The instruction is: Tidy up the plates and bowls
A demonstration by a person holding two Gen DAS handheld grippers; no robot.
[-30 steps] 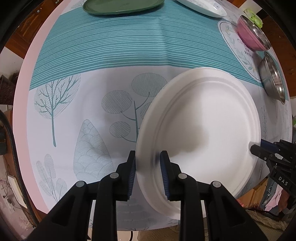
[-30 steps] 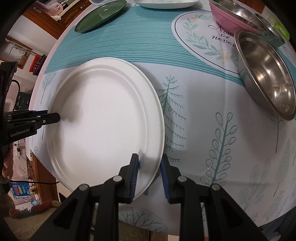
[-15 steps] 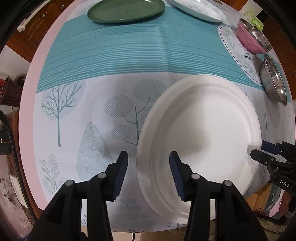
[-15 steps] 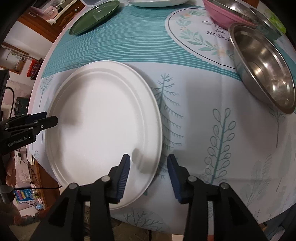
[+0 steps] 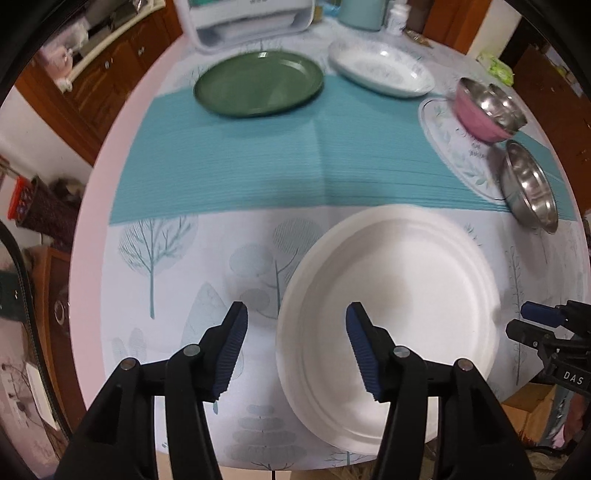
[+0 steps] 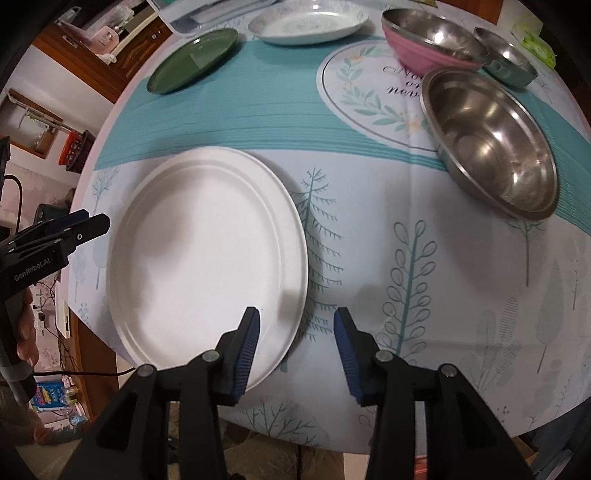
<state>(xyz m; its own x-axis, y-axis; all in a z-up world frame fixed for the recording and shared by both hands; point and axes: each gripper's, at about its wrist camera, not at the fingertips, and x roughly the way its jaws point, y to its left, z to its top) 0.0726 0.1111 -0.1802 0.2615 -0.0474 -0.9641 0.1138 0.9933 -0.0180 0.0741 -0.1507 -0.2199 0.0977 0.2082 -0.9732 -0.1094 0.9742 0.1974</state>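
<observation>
While the white paper plate [image 5: 391,295] lies flat on the tablecloth [image 5: 258,166] at the near table edge, it is gripped by neither tong. The left gripper [image 5: 295,347] is seen with jaws opening, the plate's left rim below the gap but no pad on it. The right gripper [image 6: 295,350] is held half-wide over the plate's right rim, nothing pressed.

Handling, judged: the white paper plate is taken as light, thin and bendy, likely to flex if pinched at one side only; a rim hold from both sides, or a firm pinch on the raised lip, is preferred. Little breakage risk is expected.

Relative to the white paper plate, the green plate [image 5: 258,88] and the patterned dish [image 5: 380,74] are placed well beyond it at the far side; the pink bowl [image 6: 428,40] and the large steel bowl [image 6: 491,144] are set beyond and to its right.

Only in the right wrist view is a small steel bowl [image 6: 506,59] shown behind the pink bowl, plus the large bowl's inside. Only in the left wrist view are a white appliance [image 5: 251,18] and a jar [image 5: 397,16] shown past the green plate. Each tong is caught at the frame edge of the other's view.
</observation>
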